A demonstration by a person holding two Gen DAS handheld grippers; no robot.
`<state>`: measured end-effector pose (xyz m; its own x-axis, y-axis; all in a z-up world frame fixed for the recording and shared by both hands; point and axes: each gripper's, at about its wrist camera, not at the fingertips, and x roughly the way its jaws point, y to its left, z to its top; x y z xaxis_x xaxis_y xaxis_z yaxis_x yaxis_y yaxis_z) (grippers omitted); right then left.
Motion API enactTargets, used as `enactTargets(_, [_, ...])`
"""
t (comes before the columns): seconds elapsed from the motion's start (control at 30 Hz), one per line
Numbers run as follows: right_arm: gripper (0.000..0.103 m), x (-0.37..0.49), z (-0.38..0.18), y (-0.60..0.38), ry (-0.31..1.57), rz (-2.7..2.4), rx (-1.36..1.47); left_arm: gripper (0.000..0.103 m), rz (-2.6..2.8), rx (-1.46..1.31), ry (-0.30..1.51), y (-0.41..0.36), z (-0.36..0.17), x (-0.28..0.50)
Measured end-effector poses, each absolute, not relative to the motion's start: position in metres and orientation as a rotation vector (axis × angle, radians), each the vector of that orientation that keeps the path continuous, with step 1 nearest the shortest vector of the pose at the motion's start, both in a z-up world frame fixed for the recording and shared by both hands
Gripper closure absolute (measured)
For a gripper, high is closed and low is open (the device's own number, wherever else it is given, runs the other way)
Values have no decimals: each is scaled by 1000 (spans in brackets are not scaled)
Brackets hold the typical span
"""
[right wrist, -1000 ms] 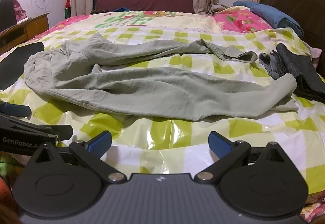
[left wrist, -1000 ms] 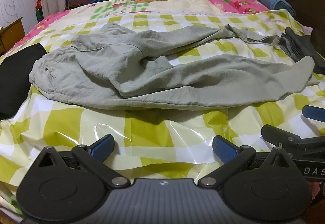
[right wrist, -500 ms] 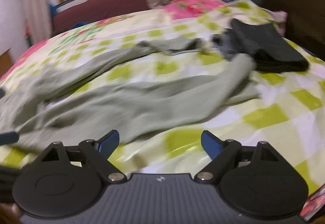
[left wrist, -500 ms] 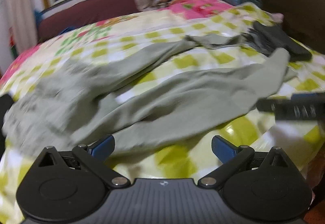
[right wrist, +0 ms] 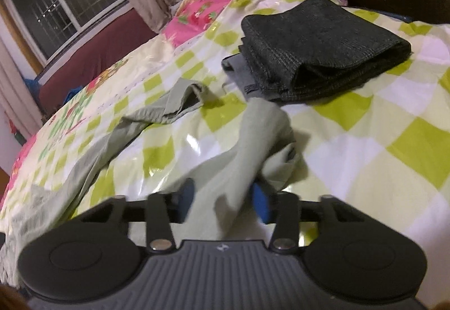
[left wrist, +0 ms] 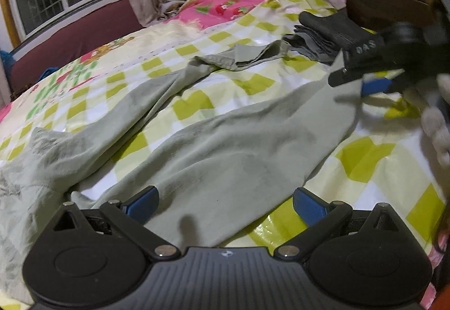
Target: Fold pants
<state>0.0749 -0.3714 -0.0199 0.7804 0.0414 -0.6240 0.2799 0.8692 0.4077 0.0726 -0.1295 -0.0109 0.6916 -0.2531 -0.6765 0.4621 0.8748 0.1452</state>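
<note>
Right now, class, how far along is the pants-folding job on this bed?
Barely started. Done: nothing; the green pants lie spread out, unfolded, legs apart on the checked sheet. In hand: the right gripper is closing on the nearer leg's end, cloth between its pads. The left gripper is open above that leg. Left: every fold. The dark folded garment beside is separate.

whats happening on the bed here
A person with a gripper in each hand is starting to fold the green pants spread across the checked bedcover. The right gripper is closing on the end of the near pant leg, with the cloth between its jaws. The left gripper is open over the middle of that leg, holding nothing. A folded dark garment lies just beyond.
</note>
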Motion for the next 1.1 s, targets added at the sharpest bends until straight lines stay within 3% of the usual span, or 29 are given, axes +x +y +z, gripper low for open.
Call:
enactTargets(0.03, [73, 80, -22, -374, 685, -144, 516, 0, -412, 325, 698, -131, -11, 72])
enactTargets(0.1, [101, 87, -29, -379, 718, -156, 537, 0, -426, 338, 697, -134, -11, 74])
enactTargets(0.6, [101, 81, 49, -400, 548, -17, 567, 0, -495, 420, 685, -151, -8, 77])
enactTargets(0.7, [101, 79, 67, -402, 509, -3, 538, 14, -496, 441, 680, -154, -3, 78])
enactTargets(0.8, [101, 58, 83, -409, 451, 11, 512, 16, -525, 406, 685, -152, 6, 76])
enactTargets(0.9, [101, 35, 65, -422, 504, -58, 484, 16, -583, 344, 727, -148, 3, 68])
enactTargets(1.03, [99, 38, -7, -440, 777, -297, 384, 16, -622, 402, 799, -154, -22, 50])
enactTargets(1.1, [100, 32, -21, -447, 772, -317, 437, 17, -612, 425, 780, -152, -22, 39])
